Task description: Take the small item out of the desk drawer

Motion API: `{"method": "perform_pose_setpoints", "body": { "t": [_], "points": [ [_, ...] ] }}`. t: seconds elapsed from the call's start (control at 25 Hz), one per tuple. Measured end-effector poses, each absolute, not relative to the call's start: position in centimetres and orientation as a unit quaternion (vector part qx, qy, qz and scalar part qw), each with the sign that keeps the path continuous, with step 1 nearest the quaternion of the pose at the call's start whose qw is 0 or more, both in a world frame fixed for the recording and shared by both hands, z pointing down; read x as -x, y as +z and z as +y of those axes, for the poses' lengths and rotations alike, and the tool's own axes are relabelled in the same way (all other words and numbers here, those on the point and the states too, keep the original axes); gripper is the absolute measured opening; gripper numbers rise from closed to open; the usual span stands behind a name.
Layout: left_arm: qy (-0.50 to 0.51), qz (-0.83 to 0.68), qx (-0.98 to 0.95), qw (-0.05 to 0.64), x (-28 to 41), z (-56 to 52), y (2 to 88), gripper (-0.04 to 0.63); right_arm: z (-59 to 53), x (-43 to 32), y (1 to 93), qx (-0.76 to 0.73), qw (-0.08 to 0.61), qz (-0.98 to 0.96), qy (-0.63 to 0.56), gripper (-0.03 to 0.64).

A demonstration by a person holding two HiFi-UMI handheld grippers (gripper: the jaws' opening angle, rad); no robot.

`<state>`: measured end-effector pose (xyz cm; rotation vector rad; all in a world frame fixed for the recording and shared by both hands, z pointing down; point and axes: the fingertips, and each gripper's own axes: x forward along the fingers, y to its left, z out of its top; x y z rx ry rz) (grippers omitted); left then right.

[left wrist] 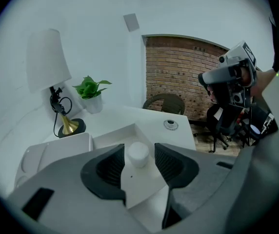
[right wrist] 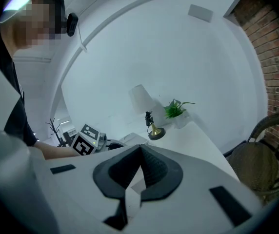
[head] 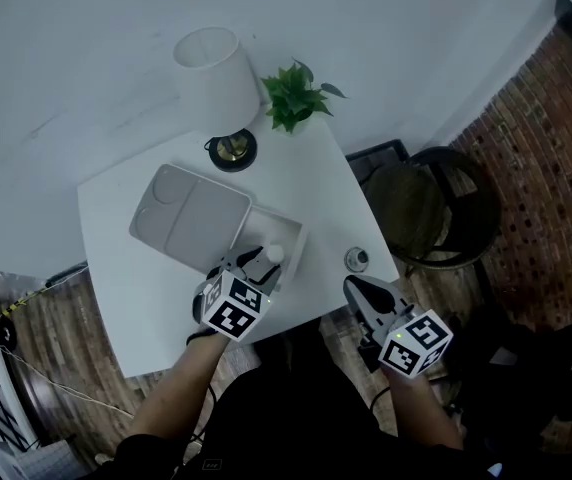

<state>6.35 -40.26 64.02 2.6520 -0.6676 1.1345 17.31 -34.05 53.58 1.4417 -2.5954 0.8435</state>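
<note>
White bench (head: 116,288) carries a divided tray (head: 191,213), lamp (head: 216,83) at 11 o'clock; left claw (left wrist: 139,155) stands apart around the small white item (head: 275,254) in the open drawer (head: 284,224); right claw (right wrist: 140,147) pressed together; chair (head: 436,208), brick wall (head: 556,118) at 3 o'clock.

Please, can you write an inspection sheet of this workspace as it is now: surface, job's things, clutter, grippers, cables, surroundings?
Surface: white desk, mostly bare.
Job's things: drawer is open; small white item stands inside it.
Clutter: lamp, potted plant, grey tray, small round piece.
Grippers: left gripper open, with the item between its jaws and the pads clear of it; right gripper shut, empty.
Cables: lamp cord; loose cables on the floor.
Surroundings: white wall, brick wall, round chair.
</note>
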Motion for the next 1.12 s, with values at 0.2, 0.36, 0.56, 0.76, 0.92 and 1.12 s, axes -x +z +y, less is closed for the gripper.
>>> {"method": "perform_pose_setpoints", "body": {
  "t": [0.2,0.36,0.56,0.76,0.92,1.12],
  "points": [
    [0.414,-0.203,-0.882,0.096,-6.9,-40.9,65.8,0.207,-34.8,-18.6,54.0,-0.474,0.029,-0.835,0.277,-0.002],
    [0.448,-0.186,-0.87,0.087,-7.2,-41.1,67.1,0.212,-35.3,-19.4,53.9,-0.478,0.03,-0.833,0.278,-0.002],
    [0.496,-0.155,-0.852,0.062,-7.5,-41.1,68.7,0.212,-35.8,-20.3,53.5,-0.484,0.029,-0.829,0.277,-0.002],
    [0.521,-0.135,-0.841,0.066,-7.7,-41.2,69.9,0.212,-36.2,-21.1,53.0,-0.489,0.025,-0.827,0.277,-0.002],
    [0.53,-0.129,-0.836,0.055,-8.1,-41.7,70.1,0.212,-36.6,-21.8,52.9,-0.494,0.018,-0.822,0.282,-0.002],
    [0.538,-0.108,-0.835,0.035,-8.8,-41.3,70.0,0.207,-37.1,-21.7,52.6,-0.496,0.014,-0.82,0.285,-0.002]
  ]
}}
